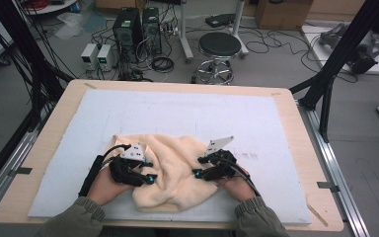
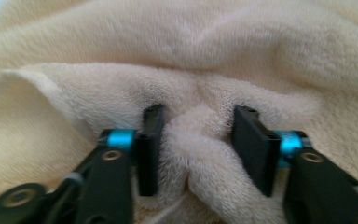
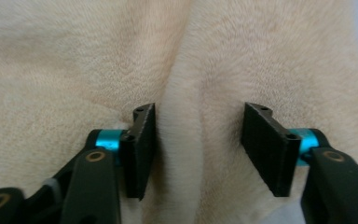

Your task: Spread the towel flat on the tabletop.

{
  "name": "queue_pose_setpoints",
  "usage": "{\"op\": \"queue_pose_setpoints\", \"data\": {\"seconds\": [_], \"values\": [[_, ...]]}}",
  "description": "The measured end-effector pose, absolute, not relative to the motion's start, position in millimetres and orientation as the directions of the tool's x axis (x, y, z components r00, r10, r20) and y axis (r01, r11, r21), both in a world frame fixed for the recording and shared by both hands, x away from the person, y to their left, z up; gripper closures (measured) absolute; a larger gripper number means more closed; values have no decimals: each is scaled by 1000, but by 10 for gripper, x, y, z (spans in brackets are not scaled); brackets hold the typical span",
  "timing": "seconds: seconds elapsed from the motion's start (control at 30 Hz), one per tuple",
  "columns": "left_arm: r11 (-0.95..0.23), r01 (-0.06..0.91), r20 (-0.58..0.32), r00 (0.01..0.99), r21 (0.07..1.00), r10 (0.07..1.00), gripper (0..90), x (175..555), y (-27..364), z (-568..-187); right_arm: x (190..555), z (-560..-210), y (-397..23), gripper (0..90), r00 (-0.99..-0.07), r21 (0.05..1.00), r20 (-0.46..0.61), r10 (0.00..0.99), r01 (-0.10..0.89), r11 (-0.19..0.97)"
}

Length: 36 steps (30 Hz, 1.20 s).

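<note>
Left gripper view | fluffy cream towel [image 2: 200, 154] | bunched ridge between black pads [image 2: 254, 147]

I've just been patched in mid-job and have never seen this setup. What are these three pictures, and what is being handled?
No robot arm here: a person at a table holds a black two-jaw hand tool in each hand. The high view looks down from above the person's side; the left tool and the right tool both sit on a crumpled cream terry-cloth towel, which lies on a pale blue-white mat covering the wooden table.

The other two pictures come from cameras riding on each tool, looking along its jaws. In the left gripper view, the left tool has a raised fold of towel bunched between its jaws. In the right gripper view, the right tool straddles a towel ridge, jaws visibly apart from it.
</note>
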<state>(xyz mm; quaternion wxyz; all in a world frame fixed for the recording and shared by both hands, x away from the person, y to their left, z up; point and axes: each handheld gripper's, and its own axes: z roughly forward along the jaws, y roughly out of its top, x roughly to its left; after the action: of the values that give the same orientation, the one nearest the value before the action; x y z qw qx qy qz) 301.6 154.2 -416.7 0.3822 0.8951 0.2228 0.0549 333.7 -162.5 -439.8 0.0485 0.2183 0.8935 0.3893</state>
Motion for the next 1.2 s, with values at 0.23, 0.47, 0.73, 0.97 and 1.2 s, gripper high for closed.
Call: {"op": "queue_pose_setpoints", "data": {"seconds": [0.23,0.47,0.73,0.97,1.2], "values": [[-548,386,-89,867,742,489,745,2969,1631,-4157,3267,-4258,-1784,819,-893,735,104,437,365,571],[-474,355,-57,843,806,535,756,3016,1590,-3876,3113,-3926,-2063,819,-875,785,31,482,320,530],[-471,324,-28,845,821,534,759,2810,1699,-3838,2800,-3855,-2204,814,-878,774,-2,479,302,556],[-478,368,-56,834,798,549,760,2343,2065,-4012,2592,-4128,-2020,805,-915,749,56,400,304,589],[-517,381,-63,846,767,529,733,2041,2186,-4042,2401,-4177,-1762,719,-955,721,55,292,240,650]]}}
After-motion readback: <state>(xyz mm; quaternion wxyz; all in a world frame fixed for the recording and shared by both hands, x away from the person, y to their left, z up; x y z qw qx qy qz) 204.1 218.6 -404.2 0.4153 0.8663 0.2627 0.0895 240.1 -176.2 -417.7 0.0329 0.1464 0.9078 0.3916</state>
